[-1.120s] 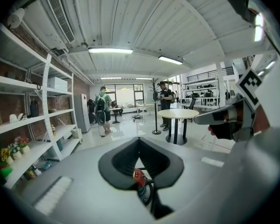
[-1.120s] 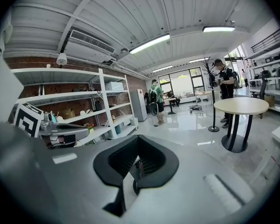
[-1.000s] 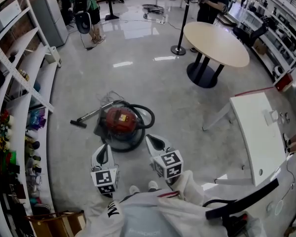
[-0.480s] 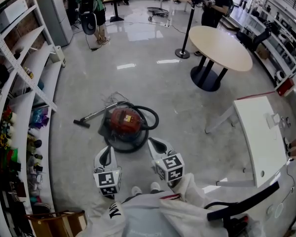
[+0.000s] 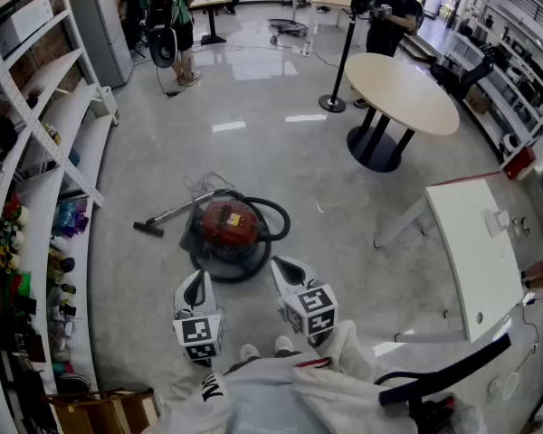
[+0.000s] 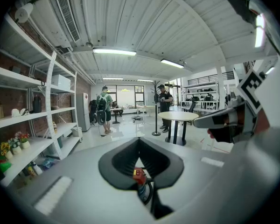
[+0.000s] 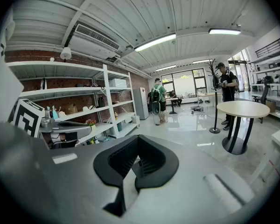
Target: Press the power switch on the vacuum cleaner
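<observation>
A: Where's the task's thing?

B: Red canister vacuum cleaner [image 5: 228, 223] on the polished floor, straight ahead of the person. Black hose [image 5: 273, 217] looped round its right side, wand and floor nozzle [image 5: 150, 228] lying out to its left.

A: Grippers?

B: Left gripper [image 5: 196, 275] and right gripper [image 5: 281, 263] both held up near the body, short of the canister, one either side of its near edge. Neither touches it. Left gripper view: jaw tips drawn together, nothing clamped. A sliver of the red vacuum body shows through the slit below the tips, well beyond them. Right gripper view: same, tips together, only floor in the gap.

A: Switch pressed?

B: Can't tell. The switch is too small to pick out on the lid in the head view, and no light or other sign shows whether the machine is running.

A: So progress?

B: Undecided. Closed jaws held clear of the canister fit a switch yet to be pushed, and just as well one already pushed with the grippers drawn off. What the pictures settle: no contact with the vacuum now.
</observation>
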A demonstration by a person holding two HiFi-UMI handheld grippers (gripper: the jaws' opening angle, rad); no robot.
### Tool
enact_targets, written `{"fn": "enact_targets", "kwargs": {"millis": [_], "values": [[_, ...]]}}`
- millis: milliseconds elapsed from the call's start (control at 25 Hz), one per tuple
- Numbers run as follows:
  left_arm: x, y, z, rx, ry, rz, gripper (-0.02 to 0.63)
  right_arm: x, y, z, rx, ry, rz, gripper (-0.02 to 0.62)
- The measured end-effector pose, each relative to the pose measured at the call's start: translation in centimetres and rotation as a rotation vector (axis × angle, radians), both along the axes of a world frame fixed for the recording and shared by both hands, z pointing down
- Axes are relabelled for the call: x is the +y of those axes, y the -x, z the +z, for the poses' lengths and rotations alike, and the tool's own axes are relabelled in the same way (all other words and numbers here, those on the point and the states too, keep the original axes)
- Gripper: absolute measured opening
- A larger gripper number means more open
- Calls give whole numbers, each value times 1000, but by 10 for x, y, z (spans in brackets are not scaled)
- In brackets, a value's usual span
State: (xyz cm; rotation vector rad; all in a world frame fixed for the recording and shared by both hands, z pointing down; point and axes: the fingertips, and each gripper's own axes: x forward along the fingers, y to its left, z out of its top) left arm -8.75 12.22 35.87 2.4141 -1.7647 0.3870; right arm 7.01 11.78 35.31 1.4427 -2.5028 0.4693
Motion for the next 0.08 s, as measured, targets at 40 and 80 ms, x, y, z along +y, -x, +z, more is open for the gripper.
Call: {"fn": "enact_targets", "kwargs": {"millis": [40,80], "values": [[0,0,0,1,2,0,0,1,0,0,0,1,0,-1],[1,0,0,3,4,-1,0,1,1,0,0,2,0,-1]]}}
